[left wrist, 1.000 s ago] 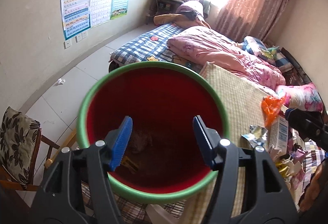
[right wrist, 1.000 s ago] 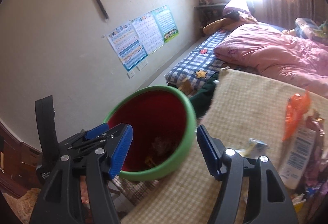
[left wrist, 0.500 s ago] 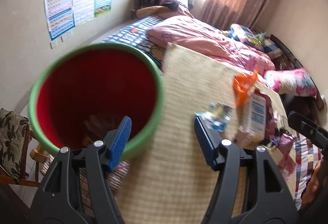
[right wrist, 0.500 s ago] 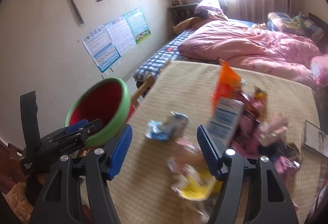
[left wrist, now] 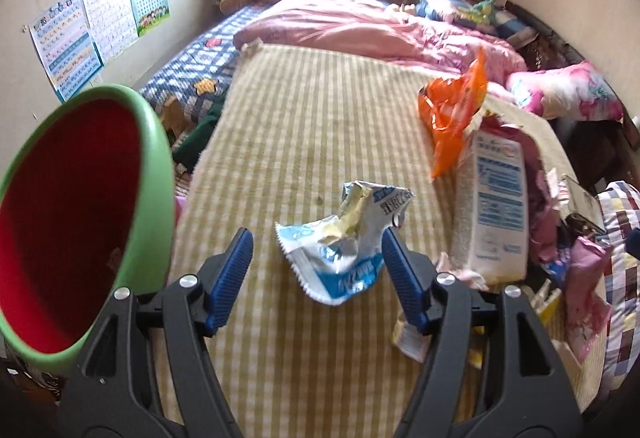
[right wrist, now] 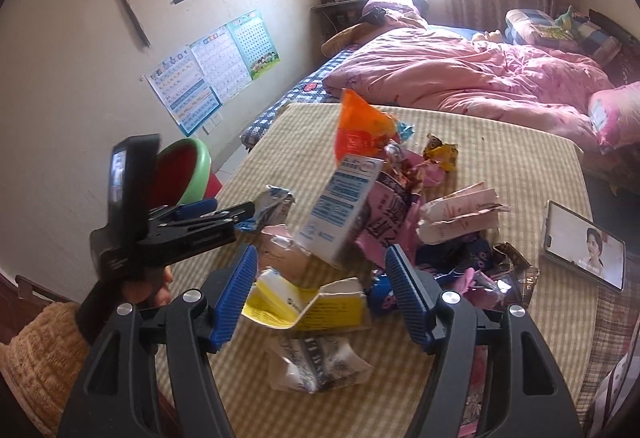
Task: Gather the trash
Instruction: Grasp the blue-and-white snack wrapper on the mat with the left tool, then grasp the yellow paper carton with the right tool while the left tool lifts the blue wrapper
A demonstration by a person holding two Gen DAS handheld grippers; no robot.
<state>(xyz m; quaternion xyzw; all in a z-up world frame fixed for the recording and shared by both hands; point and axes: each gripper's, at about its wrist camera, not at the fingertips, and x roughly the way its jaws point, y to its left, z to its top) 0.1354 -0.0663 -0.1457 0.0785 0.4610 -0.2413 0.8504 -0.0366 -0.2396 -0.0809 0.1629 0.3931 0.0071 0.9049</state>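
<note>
A heap of trash lies on a table with a yellow checked cloth (left wrist: 304, 125). My left gripper (left wrist: 318, 274) is open and empty, its fingers either side of a crumpled blue and white wrapper (left wrist: 340, 250). A red bin with a green rim (left wrist: 80, 205) stands at the table's left edge, also in the right wrist view (right wrist: 188, 169). My right gripper (right wrist: 322, 286) is open and empty over a yellow and white carton (right wrist: 304, 304). A blue and white box (right wrist: 340, 205), an orange bag (right wrist: 360, 125) and pink wrappers (right wrist: 460, 217) are piled behind it. The left gripper shows in the right wrist view (right wrist: 224, 215).
A phone (right wrist: 584, 250) playing video lies at the table's right edge. A bed with a pink quilt (right wrist: 460, 65) stands behind the table. Posters (right wrist: 212, 65) hang on the left wall.
Both grippers have swung right, from over the red bin to over the trash on the table. The bin now sits at the left of both views.
</note>
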